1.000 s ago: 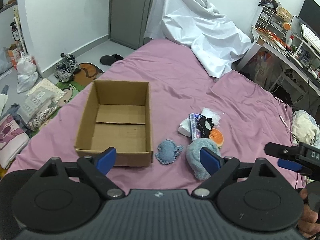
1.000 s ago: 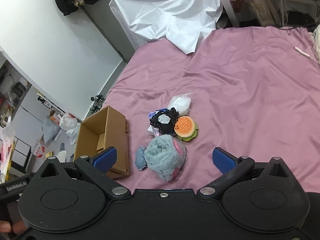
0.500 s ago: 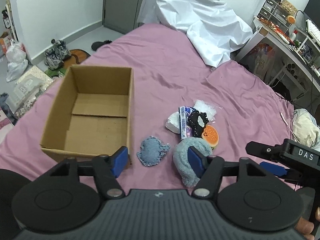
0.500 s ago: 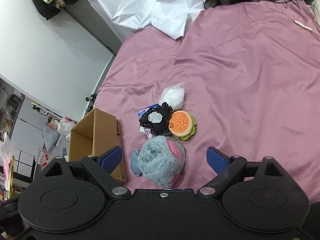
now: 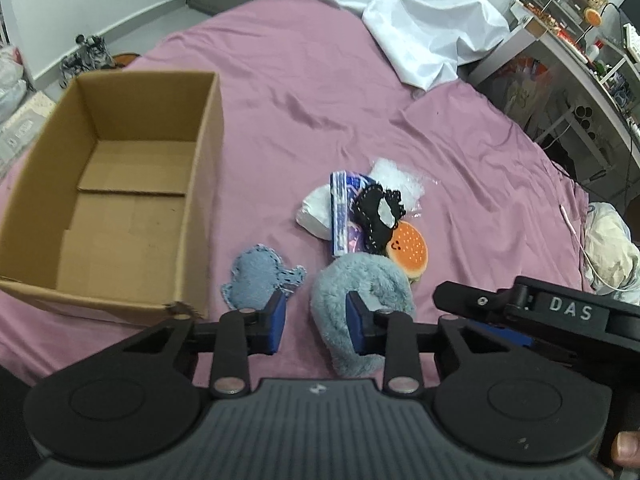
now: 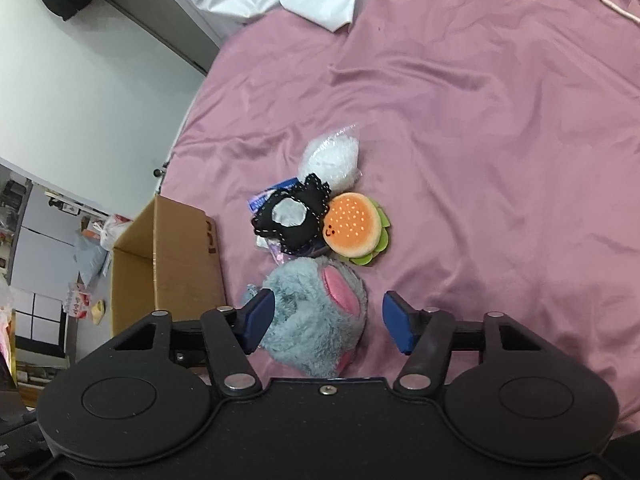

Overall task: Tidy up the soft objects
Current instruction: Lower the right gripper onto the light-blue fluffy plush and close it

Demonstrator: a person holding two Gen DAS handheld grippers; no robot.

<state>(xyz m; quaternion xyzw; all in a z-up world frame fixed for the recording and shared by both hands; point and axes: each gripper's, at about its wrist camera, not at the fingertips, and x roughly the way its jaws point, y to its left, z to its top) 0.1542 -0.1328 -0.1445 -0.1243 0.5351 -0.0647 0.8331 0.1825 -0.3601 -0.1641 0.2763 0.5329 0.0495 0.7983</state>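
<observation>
A furry grey-blue plush (image 5: 362,298) with a pink patch (image 6: 316,320) lies on the pink bedsheet (image 5: 320,92). My right gripper (image 6: 328,326) is open, its jaws on either side of this plush. My left gripper (image 5: 316,320) is open and empty, low over the sheet between a flat denim plush (image 5: 260,278) and the furry plush. Beyond lie a burger plush (image 5: 410,246) (image 6: 354,224), a black stitched plush (image 5: 378,214) (image 6: 292,214), a blue packet (image 5: 342,210) and white soft bundles (image 6: 330,158). An open empty cardboard box (image 5: 116,188) (image 6: 172,264) stands at the left.
A crumpled white sheet (image 5: 412,20) lies at the far end of the bed. A desk with clutter (image 5: 580,40) stands at the right. Shoes and bags (image 5: 84,52) lie on the floor left of the bed. A white cable (image 5: 576,236) lies on the bed's right side.
Both grippers have moved forward and down toward the toys. The left jaws have narrowed. The right jaws now straddle the furry plush. The toys have not moved.
</observation>
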